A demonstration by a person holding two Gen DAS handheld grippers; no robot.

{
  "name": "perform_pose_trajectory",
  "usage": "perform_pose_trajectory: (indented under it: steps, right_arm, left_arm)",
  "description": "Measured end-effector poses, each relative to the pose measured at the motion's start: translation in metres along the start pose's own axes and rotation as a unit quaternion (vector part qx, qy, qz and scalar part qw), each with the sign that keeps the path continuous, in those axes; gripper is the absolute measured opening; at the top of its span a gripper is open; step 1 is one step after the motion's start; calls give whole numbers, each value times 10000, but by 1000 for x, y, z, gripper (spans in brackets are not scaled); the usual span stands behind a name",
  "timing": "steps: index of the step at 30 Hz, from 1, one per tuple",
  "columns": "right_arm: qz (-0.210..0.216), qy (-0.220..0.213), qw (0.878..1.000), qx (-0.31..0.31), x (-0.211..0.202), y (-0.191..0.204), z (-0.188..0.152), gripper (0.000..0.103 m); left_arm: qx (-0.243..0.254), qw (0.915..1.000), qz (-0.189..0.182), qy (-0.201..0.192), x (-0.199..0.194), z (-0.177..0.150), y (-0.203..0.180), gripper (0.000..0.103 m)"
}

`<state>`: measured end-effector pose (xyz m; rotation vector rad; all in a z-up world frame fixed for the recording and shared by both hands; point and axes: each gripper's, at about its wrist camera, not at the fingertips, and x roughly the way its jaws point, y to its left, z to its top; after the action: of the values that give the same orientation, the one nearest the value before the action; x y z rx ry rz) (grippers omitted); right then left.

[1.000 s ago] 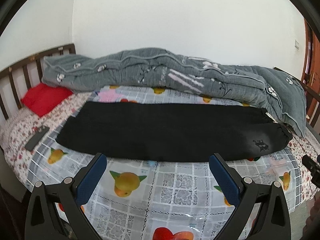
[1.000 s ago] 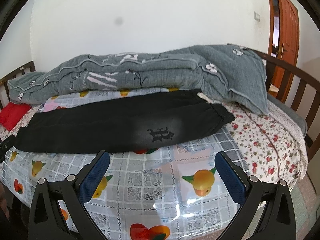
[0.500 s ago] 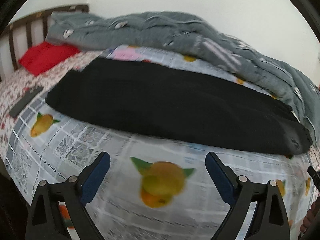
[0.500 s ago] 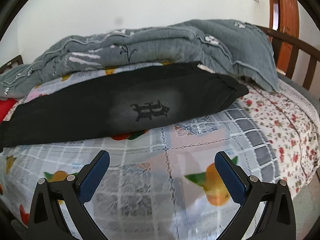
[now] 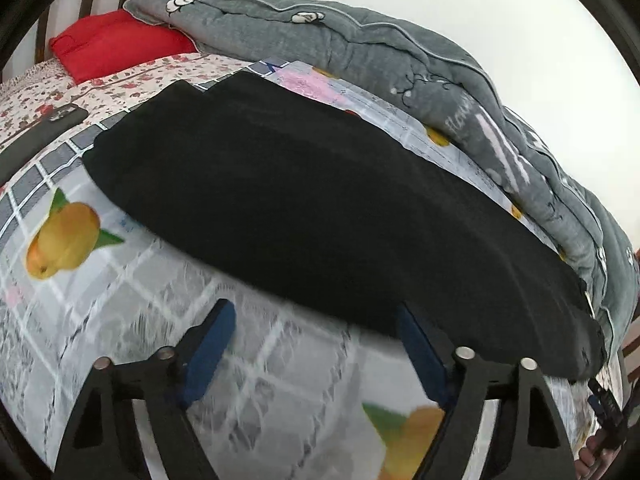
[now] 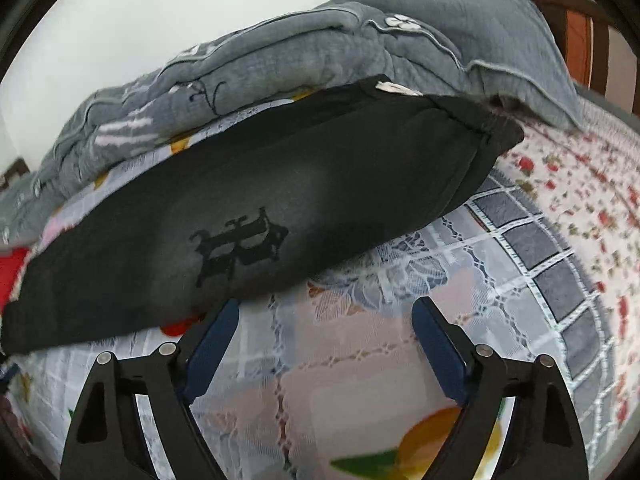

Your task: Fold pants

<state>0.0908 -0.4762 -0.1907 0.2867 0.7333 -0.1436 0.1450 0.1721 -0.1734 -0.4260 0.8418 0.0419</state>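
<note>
Black pants (image 5: 320,208) laid flat and lengthwise across the bed (image 5: 132,80), on the fruit-printed cover (image 5: 280,364), parallel to its near edge. Grey quilt (image 5: 360,40) heaped along the bed's far edge, just beyond the pants. Red pillow (image 5: 116,42) at the far left corner by the headboard; dark phone (image 5: 36,134) lying near the left edge.

Left gripper (image 5: 310,320) low over the cover at the pants' near hem, jaws wide apart but closing, gripping nothing, only cover between the blue pads (image 5: 208,348).

Right gripper (image 6: 326,312) likewise poised just short of the pants (image 6: 280,200) near the printed emblem (image 6: 240,244), jaws wide and closing, holding nothing. Waistband end toward the bed's right edge.
</note>
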Motion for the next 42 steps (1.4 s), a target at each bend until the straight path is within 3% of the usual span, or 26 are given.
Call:
perform_pose_trajectory:
  steps: [4, 7, 8, 9, 11, 12, 14, 18, 22, 32, 42]
  right_arm:
    - [72, -18, 10000, 35, 13, 3, 8, 88]
    - [53, 26, 10000, 6, 23, 9, 16, 88]
    - [72, 29, 10000, 4, 25, 10, 18, 79]
    - [98, 44, 9999, -18, 27, 13, 19, 55]
    - [23, 107, 9999, -112, 31, 20, 23, 26]
    - [-33, 50, 9998, -171, 30, 22, 25, 18]
    - [-45, -134, 9995, -275, 22, 26, 30, 13]
    - [182, -512, 9980, -314, 1, 32, 49, 11]
    - [183, -655, 9965, -479, -5, 46, 72, 10]
    - [198, -889, 9930, -751, 18, 79, 123, 8]
    - [-45, -902, 9927, -796, 87, 112, 167, 8]
  left_arm:
    - [-247, 9997, 55, 13, 10, 14, 5, 59]
    - [-168, 9987, 484, 23, 14, 18, 4, 32]
    - [-140, 9982, 581, 26, 15, 19, 4, 21]
    - [-93, 9974, 715, 25, 15, 20, 4, 15]
    - [-44, 9976, 691, -46, 10, 24, 4, 9]
    - [-32, 9979, 640, -124, 5, 26, 4, 8]
    - [83, 9977, 551, -374, -9, 33, -2, 7]
    - [374, 9951, 432, -804, -35, 52, -19, 7]
    - [550, 9927, 456, -975, -39, 76, -36, 7]
    - [681, 9897, 482, -1165, -2, 122, -55, 7]
    - [1047, 9844, 682, -1236, 58, 160, -75, 7]
